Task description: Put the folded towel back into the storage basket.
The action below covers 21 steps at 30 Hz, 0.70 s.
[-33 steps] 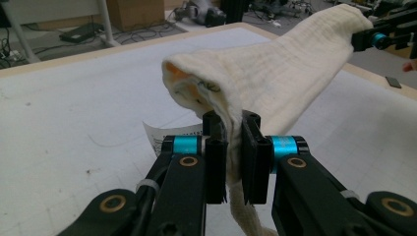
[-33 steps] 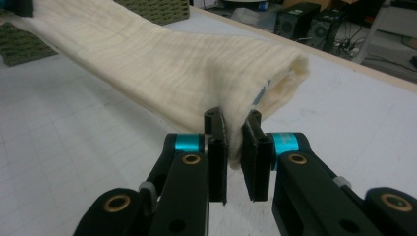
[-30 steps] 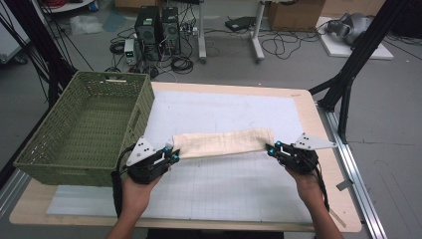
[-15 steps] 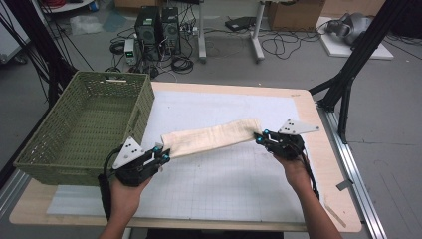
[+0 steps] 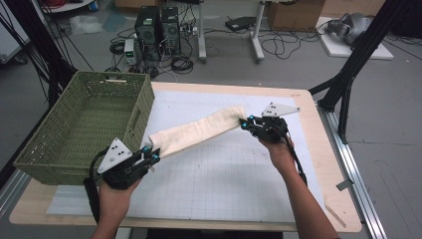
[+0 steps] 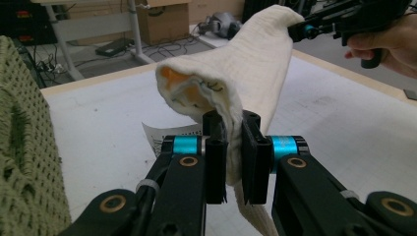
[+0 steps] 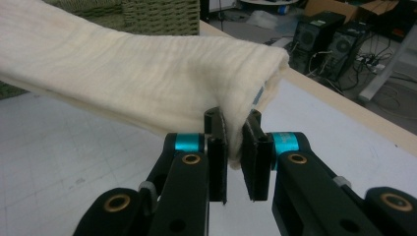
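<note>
Both the left gripper [image 5: 149, 155] and right gripper [image 5: 247, 122] have fingers closed on the cream cloth [image 5: 199, 132], stretched between them above the bench [image 5: 308, 149]; pulling harder could slip an end free.

I see the cream cloth [image 5: 199, 132], folded into a long band, stretched slantwise above the bench [image 5: 209, 199], near-left end beside the green basket [image 5: 74, 129], far-right end higher.
</note>
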Motion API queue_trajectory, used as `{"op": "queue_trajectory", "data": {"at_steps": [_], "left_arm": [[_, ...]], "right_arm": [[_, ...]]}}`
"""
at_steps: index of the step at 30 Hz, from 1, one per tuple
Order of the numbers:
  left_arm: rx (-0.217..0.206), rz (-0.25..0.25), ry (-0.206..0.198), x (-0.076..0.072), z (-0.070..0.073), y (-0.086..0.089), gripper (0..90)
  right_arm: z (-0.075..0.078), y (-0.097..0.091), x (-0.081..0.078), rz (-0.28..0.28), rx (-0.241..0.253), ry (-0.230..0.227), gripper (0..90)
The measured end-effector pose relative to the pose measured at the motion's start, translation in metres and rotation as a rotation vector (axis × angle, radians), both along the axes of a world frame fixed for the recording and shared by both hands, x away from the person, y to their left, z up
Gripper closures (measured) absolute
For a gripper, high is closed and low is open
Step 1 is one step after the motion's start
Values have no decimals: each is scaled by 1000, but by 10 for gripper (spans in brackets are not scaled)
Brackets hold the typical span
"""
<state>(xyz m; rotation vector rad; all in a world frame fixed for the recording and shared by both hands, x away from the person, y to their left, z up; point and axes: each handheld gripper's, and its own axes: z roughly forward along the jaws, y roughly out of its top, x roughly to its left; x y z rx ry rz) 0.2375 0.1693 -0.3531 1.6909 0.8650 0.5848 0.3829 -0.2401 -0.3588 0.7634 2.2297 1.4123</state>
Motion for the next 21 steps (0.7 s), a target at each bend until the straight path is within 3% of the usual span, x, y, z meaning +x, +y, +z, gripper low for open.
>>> {"op": "queue_trajectory", "data": {"at_steps": [21], "left_arm": [[0, 62, -40, -23, 13, 33, 821]], "right_arm": [[14, 72, 39, 87, -14, -10, 822]]}}
